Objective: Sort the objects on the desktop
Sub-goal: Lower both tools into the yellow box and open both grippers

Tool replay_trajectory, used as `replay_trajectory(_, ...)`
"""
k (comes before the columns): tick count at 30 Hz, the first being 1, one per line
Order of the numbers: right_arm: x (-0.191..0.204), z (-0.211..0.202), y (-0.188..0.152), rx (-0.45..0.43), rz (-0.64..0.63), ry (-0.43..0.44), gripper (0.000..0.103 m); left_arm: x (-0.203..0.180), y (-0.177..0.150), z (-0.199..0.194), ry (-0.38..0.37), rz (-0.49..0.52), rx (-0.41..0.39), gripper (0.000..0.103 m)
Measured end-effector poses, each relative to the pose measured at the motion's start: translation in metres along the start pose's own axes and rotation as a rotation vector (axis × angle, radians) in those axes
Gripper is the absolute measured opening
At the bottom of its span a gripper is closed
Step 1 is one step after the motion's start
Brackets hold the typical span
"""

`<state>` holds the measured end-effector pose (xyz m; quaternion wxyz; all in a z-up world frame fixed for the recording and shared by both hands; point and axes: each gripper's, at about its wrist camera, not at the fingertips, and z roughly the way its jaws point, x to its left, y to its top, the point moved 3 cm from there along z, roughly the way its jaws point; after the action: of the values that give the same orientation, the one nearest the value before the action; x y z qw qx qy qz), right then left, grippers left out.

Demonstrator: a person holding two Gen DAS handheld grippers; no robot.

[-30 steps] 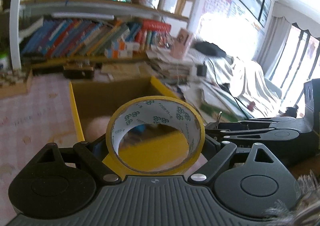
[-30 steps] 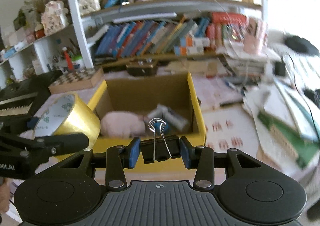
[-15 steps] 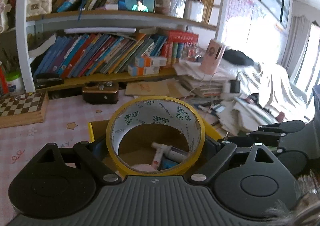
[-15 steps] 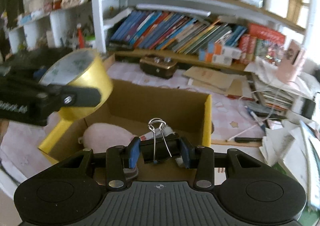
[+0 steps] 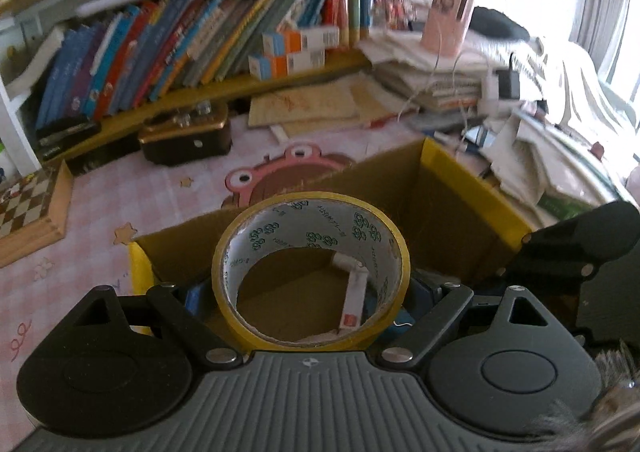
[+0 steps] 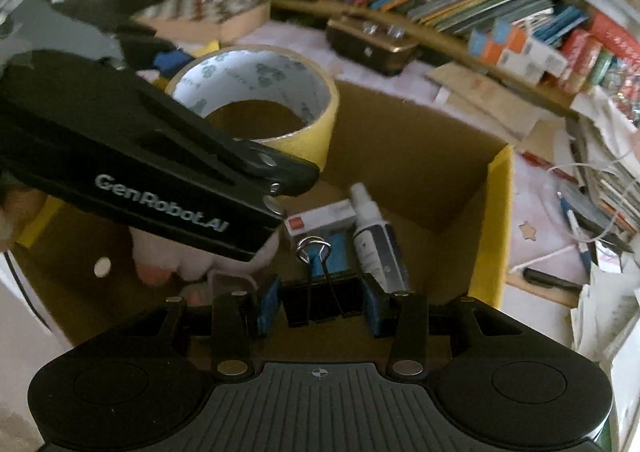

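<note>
Both grippers are hanging over the cardboard box (image 6: pixel 404 168) right now, the one with the yellow edges sitting on the pink patterned desk mat (image 5: pixel 80 252).

The left gripper (image 5: pixel 310 294) is clamping a roll of yellow tape (image 5: pixel 312 236), jaws spread wide against the outside of the ring. The roll is sitting above the box opening, towards its left side in the right wrist view, and through the hole of the roll I'm seeing the brown box floor.

The right gripper (image 6: pixel 320 302) is pinching a black binder clip (image 6: pixel 320 300) between its blue pads (image 6: pixel 267 304), jaws pulled in close on it. The clip's wire handles are sticking out forward over the box.

Inside the box: a small white spray bottle (image 6: pixel 374 240) is lying flat, just beside a white carton with a red mark (image 6: pixel 320 218). Something pink and soft (image 6: pixel 160 260) is lying on the left part of the box floor, partly hidden under the left gripper's arm, so I can't really say what it is.

Behind the box a small brown case with knobs (image 5: pixel 186 132) is sitting, and further back a shelf packed with books (image 5: pixel 180 44). A checkerboard (image 5: pixel 24 204) is lying well off to the box's left, and stacks of paper (image 5: pixel 432 72) are piling up to its right.
</note>
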<state>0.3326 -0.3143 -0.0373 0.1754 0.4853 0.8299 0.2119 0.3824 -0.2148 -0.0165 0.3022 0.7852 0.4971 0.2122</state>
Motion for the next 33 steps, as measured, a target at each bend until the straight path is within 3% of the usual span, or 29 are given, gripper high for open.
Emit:
replay_trajectory(9,0.013,0.016,0.001,0.1,-0.117,0.022,0.042,-0.009,-0.004,0.027,-0.014,0.044,0.118,0.09)
replay_trajectory(19,0.012,0.015,0.0,0.086,-0.101,0.015,0.042,-0.01,-0.005,0.026,0.004,0.048,0.114,0.09)
replay_trajectory(25,0.01,0.009,-0.001,0.04,-0.072,0.0,0.045,-0.007,-0.006,0.001,0.028,0.031,0.043,0.09)
replay_trajectory(27,0.009,0.005,-0.001,0.019,-0.059,0.004,0.051,-0.003,-0.006,-0.017,0.032,0.005,-0.014,0.092)
replay_trajectory(33,0.011,-0.016,-0.001,-0.071,-0.024,-0.003,0.052,0.01,-0.005,-0.076,0.083,-0.065,-0.186,0.096)
